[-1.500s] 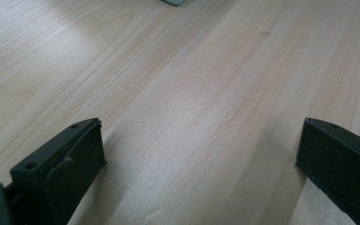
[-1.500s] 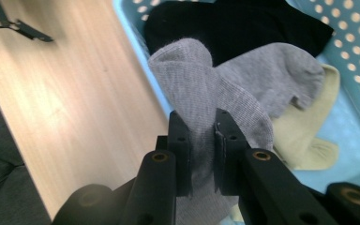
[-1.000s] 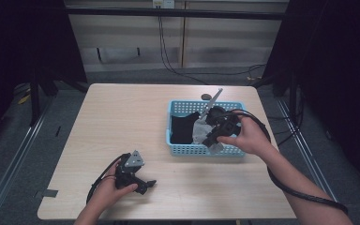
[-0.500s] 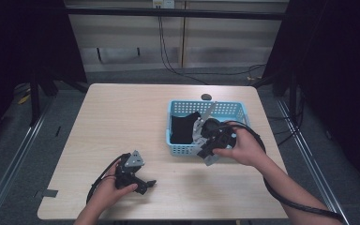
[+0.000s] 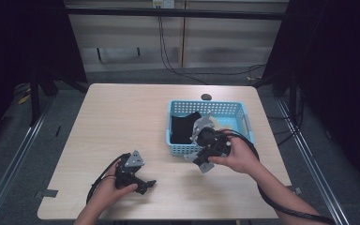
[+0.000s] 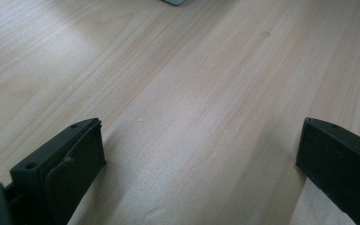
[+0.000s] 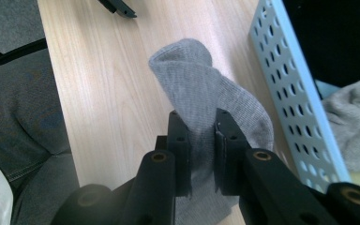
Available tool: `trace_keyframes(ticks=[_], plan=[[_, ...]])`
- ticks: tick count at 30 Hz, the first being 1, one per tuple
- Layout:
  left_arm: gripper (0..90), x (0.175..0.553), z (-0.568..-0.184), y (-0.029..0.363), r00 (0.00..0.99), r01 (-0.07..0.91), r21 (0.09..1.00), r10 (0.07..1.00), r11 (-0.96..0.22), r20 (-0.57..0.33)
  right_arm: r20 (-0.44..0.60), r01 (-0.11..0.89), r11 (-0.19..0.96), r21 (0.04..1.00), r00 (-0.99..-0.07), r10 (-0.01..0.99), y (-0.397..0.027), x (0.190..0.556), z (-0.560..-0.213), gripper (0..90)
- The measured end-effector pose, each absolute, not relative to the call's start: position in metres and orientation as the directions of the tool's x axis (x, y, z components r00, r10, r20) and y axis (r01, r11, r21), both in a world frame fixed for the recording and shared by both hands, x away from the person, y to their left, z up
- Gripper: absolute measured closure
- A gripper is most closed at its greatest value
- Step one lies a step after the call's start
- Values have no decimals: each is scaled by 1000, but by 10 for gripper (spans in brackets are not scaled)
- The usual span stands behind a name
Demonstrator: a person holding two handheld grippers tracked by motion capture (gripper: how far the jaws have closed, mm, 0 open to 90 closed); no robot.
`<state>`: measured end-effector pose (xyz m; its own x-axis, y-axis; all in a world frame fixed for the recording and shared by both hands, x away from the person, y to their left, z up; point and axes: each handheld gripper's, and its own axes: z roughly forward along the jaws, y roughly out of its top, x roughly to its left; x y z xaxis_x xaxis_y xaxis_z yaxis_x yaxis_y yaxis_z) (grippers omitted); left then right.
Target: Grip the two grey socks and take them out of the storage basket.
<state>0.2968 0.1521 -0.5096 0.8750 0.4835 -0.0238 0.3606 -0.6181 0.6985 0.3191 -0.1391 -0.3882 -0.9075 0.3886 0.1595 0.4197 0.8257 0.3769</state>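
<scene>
My right gripper (image 7: 201, 126) is shut on a grey sock (image 7: 201, 89), which hangs over the wooden table just outside the blue basket (image 7: 286, 79). From above, the right gripper (image 5: 198, 157) sits at the basket's (image 5: 206, 107) near wall, with the grey sock (image 5: 191, 157) dangling below it. A black cloth (image 5: 183, 126) and a pale garment (image 7: 351, 117) lie inside the basket. My left gripper (image 5: 146, 183) rests open on the table at the front left; its own view shows its jaws standing wide apart over bare wood (image 6: 197, 103) with nothing between them.
A small dark round disc (image 5: 206, 97) lies on the table behind the basket. A black cable (image 5: 281, 206) trails from the right gripper off the front right edge. The person's trouser leg (image 7: 23, 112) shows below the table edge.
The right gripper has come down and toward the front from over the basket, carrying the grey sock out over its near wall. The left gripper has stayed put.
</scene>
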Motion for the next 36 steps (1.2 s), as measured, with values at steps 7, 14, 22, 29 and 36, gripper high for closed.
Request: trace_keyframes(ticks=[7, 14, 22, 29, 36], plan=[[6, 297, -510, 152, 875, 361, 699, 484, -618, -24, 165, 420, 827, 374, -908, 386, -135, 319, -404, 791], [6, 297, -510, 152, 875, 361, 698, 484, -618, -24, 172, 430, 834, 347, -903, 394, -133, 319, -417, 786], [6, 297, -510, 152, 875, 361, 698, 484, -618, -24, 167, 445, 836, 320, -895, 413, -133, 320, -426, 773], [6, 297, -510, 152, 875, 361, 699, 484, -618, -24, 154, 424, 853, 305, -906, 395, -132, 321, -431, 757], [6, 297, -510, 152, 875, 361, 698, 484, -618, -24, 144, 406, 862, 303, -914, 380, -132, 322, -436, 738]])
